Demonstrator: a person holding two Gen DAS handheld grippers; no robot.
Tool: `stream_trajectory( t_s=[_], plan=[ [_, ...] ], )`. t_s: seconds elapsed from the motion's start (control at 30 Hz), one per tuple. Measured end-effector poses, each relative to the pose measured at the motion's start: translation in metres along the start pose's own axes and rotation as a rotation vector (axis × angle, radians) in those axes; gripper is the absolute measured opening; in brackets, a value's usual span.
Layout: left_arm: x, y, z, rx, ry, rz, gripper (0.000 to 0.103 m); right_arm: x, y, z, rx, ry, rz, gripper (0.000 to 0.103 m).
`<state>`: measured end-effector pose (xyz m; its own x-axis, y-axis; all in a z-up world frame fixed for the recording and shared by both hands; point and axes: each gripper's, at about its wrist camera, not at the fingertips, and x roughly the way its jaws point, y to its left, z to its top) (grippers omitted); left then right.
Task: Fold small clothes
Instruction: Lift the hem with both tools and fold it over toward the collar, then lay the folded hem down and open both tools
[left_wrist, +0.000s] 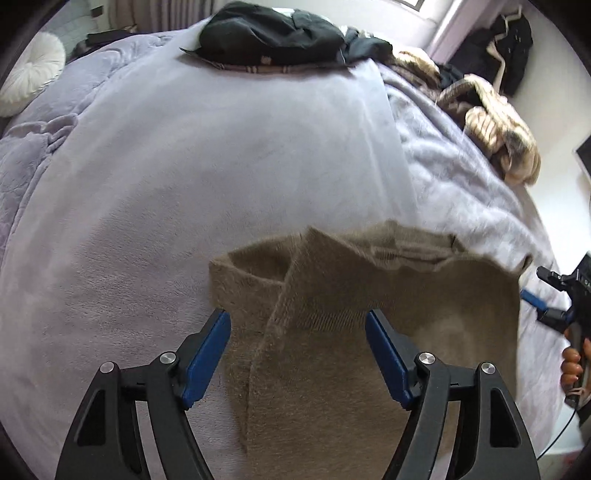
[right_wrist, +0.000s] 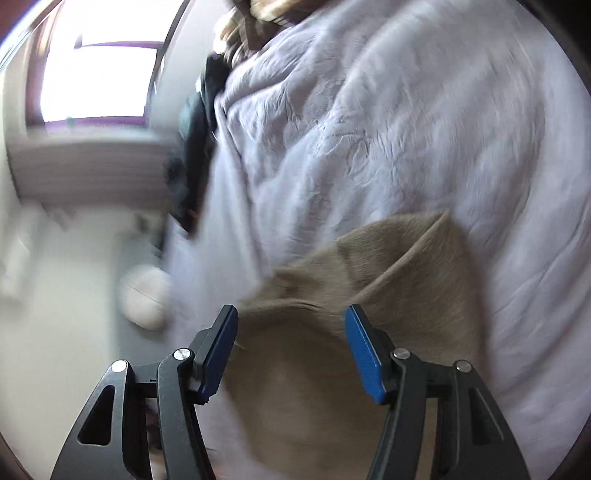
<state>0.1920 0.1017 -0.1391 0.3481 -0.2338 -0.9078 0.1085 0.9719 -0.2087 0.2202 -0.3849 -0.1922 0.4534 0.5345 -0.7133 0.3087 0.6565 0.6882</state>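
Plainly, both tongs are being held wide with nothing pinched: the left gripper (left_wrist: 298, 325) is spread over the tan knitted garment (left_wrist: 369, 332), its blue pads (left_wrist: 207, 354) clear of the cloth, and the right gripper (right_wrist: 290, 321) is likewise spread above the same garment (right_wrist: 369, 295), which is lying between the pads but is not being pressed. The garment is being left on the lilac blanket (left_wrist: 184, 184), with one flap laid over toward twelve o'clock in the left view. A fold is judged to be just set down; a fresh edge or corner is being called for next, probably on the near side, to be pinched and carried across. The garment's near hem is being cut off by the frame at six o'clock. The right view is being smeared by motion, so the pale round object (right_wrist: 146, 299) at nine o'clock cannot be identified. A dark clothes pile (left_wrist: 280, 35) is being seen at twelve o'clock.
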Motion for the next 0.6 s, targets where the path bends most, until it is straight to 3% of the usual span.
stream_trajectory(
  t_s=[0.17, 0.3, 0.37, 0.4, 0.43, 0.6],
  plan=[
    [0.031, -0.01, 0.01, -0.004, 0.036, 0.031, 0.076, 0.03, 0.027, -0.004, -0.224, 0.064, -0.211, 0.065],
    [0.052, -0.009, 0.015, -0.031, 0.055, 0.082, 0.076, 0.047, 0.025, -0.001, -0.247, 0.069, -0.289, 0.061],
    [0.057, -0.009, 0.016, -0.05, 0.057, 0.108, 0.076, 0.055, 0.023, 0.005, -0.254, 0.084, -0.355, 0.038],
    [0.057, -0.009, 0.016, -0.058, 0.049, 0.12, 0.076, 0.053, 0.022, 0.004, -0.259, 0.08, -0.39, 0.014],
    [0.054, -0.008, 0.016, -0.063, 0.03, 0.137, 0.076, 0.049, 0.018, 0.005, -0.245, 0.073, -0.387, 0.009],
    [0.036, -0.006, 0.016, -0.031, -0.018, 0.218, 0.076, 0.025, -0.004, 0.01, -0.138, 0.035, -0.432, 0.009]
  ],
)
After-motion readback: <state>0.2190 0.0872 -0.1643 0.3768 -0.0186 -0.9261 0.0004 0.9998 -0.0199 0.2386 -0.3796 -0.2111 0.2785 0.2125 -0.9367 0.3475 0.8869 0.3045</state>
